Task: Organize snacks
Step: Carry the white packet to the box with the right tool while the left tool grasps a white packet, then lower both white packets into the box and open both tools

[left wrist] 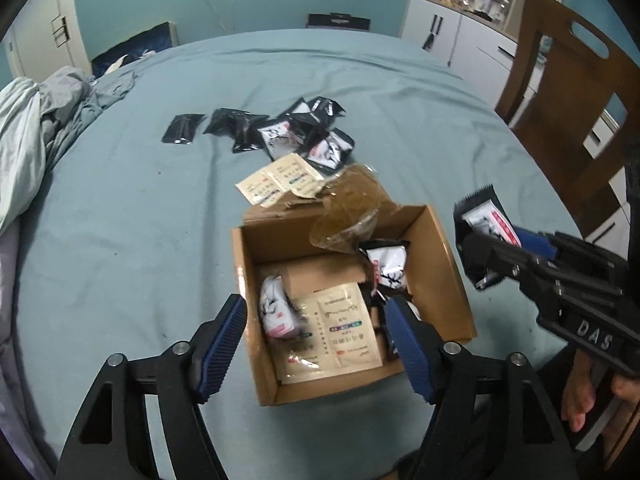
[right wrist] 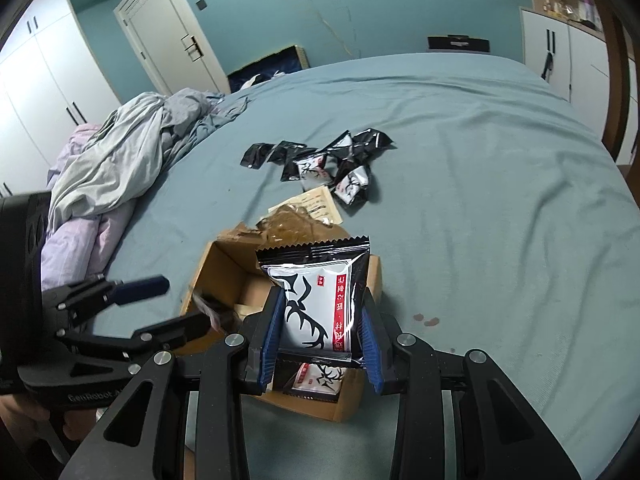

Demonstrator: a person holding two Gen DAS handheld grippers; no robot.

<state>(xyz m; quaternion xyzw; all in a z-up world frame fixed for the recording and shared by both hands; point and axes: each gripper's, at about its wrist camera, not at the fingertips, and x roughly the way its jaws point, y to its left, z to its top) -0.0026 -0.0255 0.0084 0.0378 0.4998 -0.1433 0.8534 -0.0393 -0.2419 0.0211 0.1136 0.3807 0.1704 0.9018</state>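
Note:
An open cardboard box (left wrist: 444, 248) sits on the bed and holds a beige packet (left wrist: 340, 332) and black-and-white antler-print snack packets (left wrist: 276, 308). My left gripper (left wrist: 316, 344) is open and empty, just above the box's near side. My right gripper (right wrist: 320, 340) is shut on an antler-print snack packet (right wrist: 316, 300), held upright above the box (right wrist: 224, 264); it also shows in the left wrist view (left wrist: 486, 226), right of the box. A heap of loose snack packets (left wrist: 296, 128) and a beige packet (left wrist: 280, 178) lie beyond the box.
The teal bedsheet (left wrist: 140, 220) covers the bed. Crumpled bedding (right wrist: 120, 164) lies at the left. A wooden chair (left wrist: 568, 92) stands at the right edge. A torn brown flap with clear film (left wrist: 352, 204) hangs over the box's far side. Small red spots (right wrist: 426, 320) mark the sheet.

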